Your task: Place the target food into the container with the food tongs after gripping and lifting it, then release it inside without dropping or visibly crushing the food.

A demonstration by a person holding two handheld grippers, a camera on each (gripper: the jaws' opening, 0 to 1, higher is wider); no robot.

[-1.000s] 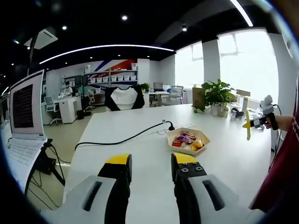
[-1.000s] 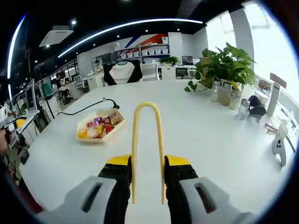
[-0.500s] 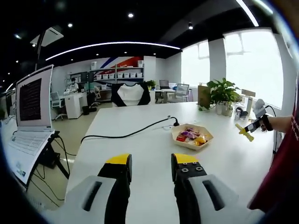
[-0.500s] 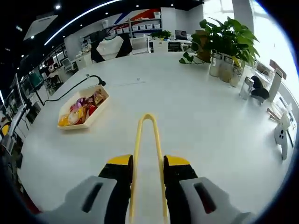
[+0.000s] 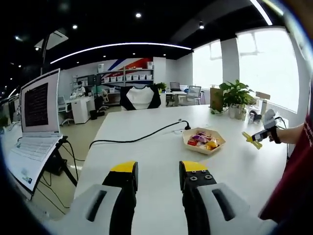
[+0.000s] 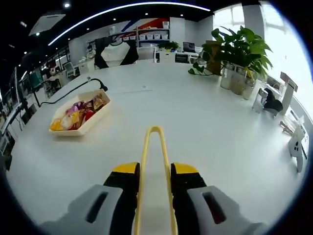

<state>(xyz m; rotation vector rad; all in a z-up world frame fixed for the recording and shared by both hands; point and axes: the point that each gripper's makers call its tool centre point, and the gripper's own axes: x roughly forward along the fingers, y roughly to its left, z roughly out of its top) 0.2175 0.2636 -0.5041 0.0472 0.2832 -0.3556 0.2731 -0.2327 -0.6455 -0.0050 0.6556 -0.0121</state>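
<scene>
- Our left hand-held gripper (image 5: 157,180) hangs over the near end of the white table (image 5: 146,156), jaws apart w/ a clear gap, nothing between them.
- Our right hand-held gripper (image 6: 155,180) has its jaws clamped on yellow tongs (image 6: 155,166); the tongs' closed loop points away from us over bare tabletop (image 6: 205,122).
- In the left gripper view the right hand-held gripper (image 5: 261,133) sits far right, held by a person's hand, tongs (image 5: 252,140) sticking out toward the tray.
- The tray (image 6: 78,125) of wrapped snacks (image 6: 76,110) lies on the table, well apart from the tongs, to their left in the right gripper view. In the left gripper view the same tray (image 5: 204,147) lies ahead, right of center, snacks (image 5: 201,141) inside.
- A black cable (image 5: 142,138) runs across the table and ends at a plug just beside the tray's far side.
- Potted plant (image 6: 239,51) w/ a few bottles stands near the table's far right edge by the windows.
- A laptop (image 5: 32,132) on a stand is off the table's left side.
- A black-and-white chair (image 5: 140,98) stands at the table's far end; shelves w/ boxes beyond.
</scene>
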